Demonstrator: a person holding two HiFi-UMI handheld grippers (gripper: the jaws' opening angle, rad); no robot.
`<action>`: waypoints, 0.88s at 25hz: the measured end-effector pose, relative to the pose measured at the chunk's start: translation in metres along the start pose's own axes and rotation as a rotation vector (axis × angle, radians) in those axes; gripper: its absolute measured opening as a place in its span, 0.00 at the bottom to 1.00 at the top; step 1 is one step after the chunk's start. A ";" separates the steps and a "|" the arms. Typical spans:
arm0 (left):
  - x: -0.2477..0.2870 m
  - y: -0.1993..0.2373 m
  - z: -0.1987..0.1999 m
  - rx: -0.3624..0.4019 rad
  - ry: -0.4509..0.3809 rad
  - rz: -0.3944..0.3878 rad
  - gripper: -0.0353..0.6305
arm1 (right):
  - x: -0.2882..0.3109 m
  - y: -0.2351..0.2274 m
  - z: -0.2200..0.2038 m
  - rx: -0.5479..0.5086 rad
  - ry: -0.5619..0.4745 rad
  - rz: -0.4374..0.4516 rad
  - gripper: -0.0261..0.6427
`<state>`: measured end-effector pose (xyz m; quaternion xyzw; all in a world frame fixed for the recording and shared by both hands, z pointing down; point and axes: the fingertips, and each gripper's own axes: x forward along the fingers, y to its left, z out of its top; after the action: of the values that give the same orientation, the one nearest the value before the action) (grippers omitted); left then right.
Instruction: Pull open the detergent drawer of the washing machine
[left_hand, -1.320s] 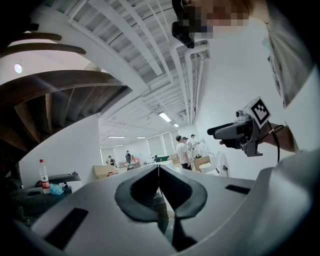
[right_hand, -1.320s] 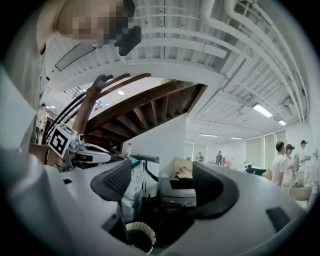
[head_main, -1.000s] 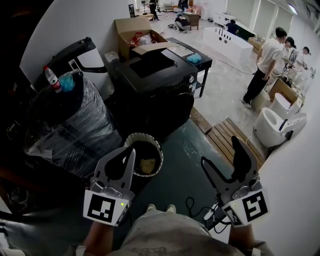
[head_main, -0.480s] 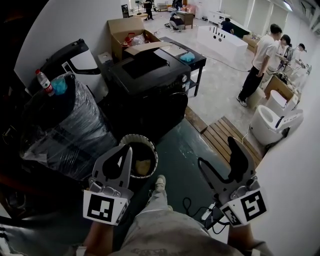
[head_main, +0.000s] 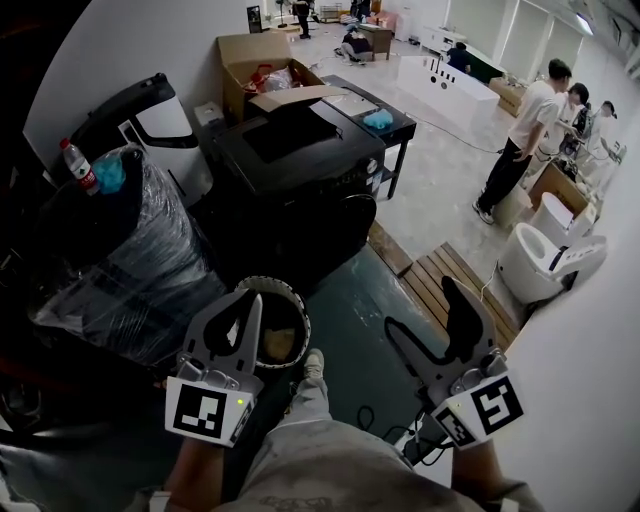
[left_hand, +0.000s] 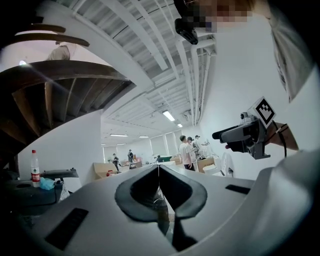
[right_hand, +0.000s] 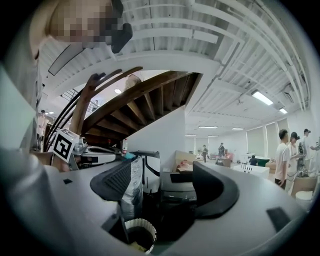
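The black front-loading washing machine stands ahead of me in the head view, its control strip and knob facing lower right. I cannot make out the detergent drawer on the dark front. My left gripper is held level at lower left, well short of the machine, its jaws shut with nothing between them. At lower right my right gripper is open and empty. In the right gripper view the washing machine shows between the spread jaws of the right gripper, still some way off.
A round wastebasket sits on the floor in front of the machine. A plastic-wrapped bulk with a water bottle stands left. A wooden pallet, white toilets, a cardboard box, a black table and standing people are around.
The view has shifted forward toward the washing machine and both grippers have come slightly closer to it. A shoe now shows by the wastebasket. Jaws are unchanged.
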<state>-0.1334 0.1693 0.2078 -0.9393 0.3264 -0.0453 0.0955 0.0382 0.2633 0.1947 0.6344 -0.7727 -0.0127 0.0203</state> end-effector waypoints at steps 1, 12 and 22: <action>0.007 0.005 -0.002 0.001 0.001 0.002 0.08 | 0.008 -0.004 -0.002 0.004 0.005 0.004 0.59; 0.106 0.064 -0.048 -0.049 0.092 0.002 0.08 | 0.129 -0.055 -0.048 0.153 0.063 0.018 0.59; 0.204 0.134 -0.111 -0.039 0.190 -0.017 0.08 | 0.262 -0.104 -0.113 0.413 0.155 0.017 0.59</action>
<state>-0.0714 -0.0774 0.2928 -0.9351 0.3271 -0.1286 0.0452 0.0949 -0.0128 0.3069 0.6176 -0.7603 0.1949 -0.0508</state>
